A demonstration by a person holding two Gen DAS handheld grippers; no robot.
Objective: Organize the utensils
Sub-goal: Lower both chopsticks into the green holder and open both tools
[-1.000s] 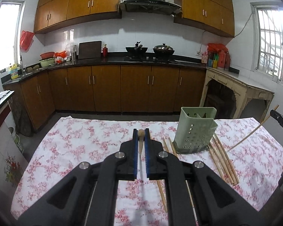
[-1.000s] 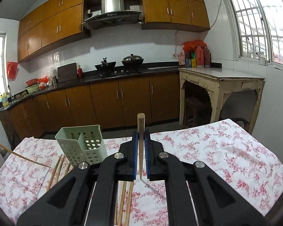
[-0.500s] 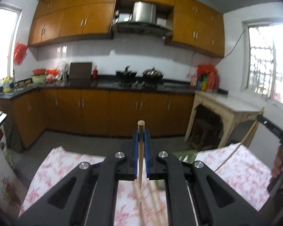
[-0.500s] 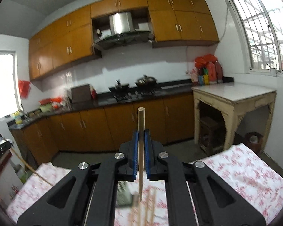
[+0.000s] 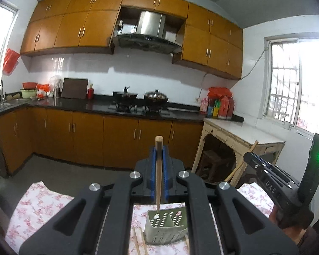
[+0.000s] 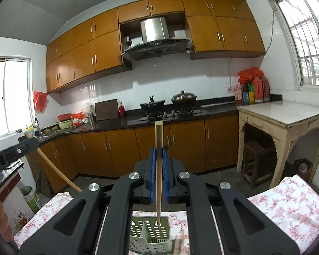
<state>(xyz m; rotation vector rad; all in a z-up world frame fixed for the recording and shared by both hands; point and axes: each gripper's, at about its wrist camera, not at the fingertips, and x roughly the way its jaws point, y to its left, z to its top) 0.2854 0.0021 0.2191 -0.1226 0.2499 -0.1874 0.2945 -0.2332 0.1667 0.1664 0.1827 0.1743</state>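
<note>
My left gripper (image 5: pixel 158 150) is shut on a wooden chopstick (image 5: pixel 158 174) held upright, tip just above the left compartment of the green perforated utensil holder (image 5: pixel 164 229). My right gripper (image 6: pixel 158 150) is shut on another chopstick (image 6: pixel 158 170), also upright, tip over the right compartment of the same holder (image 6: pixel 151 233). Each gripper shows in the other's view: the right one (image 5: pixel 247 156) at right, the left one (image 6: pixel 32 141) at left. More chopsticks (image 5: pixel 139 242) lie on the cloth beside the holder.
The holder stands on a table with a pink floral cloth (image 5: pixel 38 208). Beyond are brown kitchen cabinets (image 5: pixel 117 136), a black counter with a stove and pots (image 5: pixel 140 99), and a cream side table (image 6: pixel 282 116) at right.
Both grippers have risen and tilted up from the table with their chopsticks, and now hang over the holder, which has moved from ahead of them to directly below.
</note>
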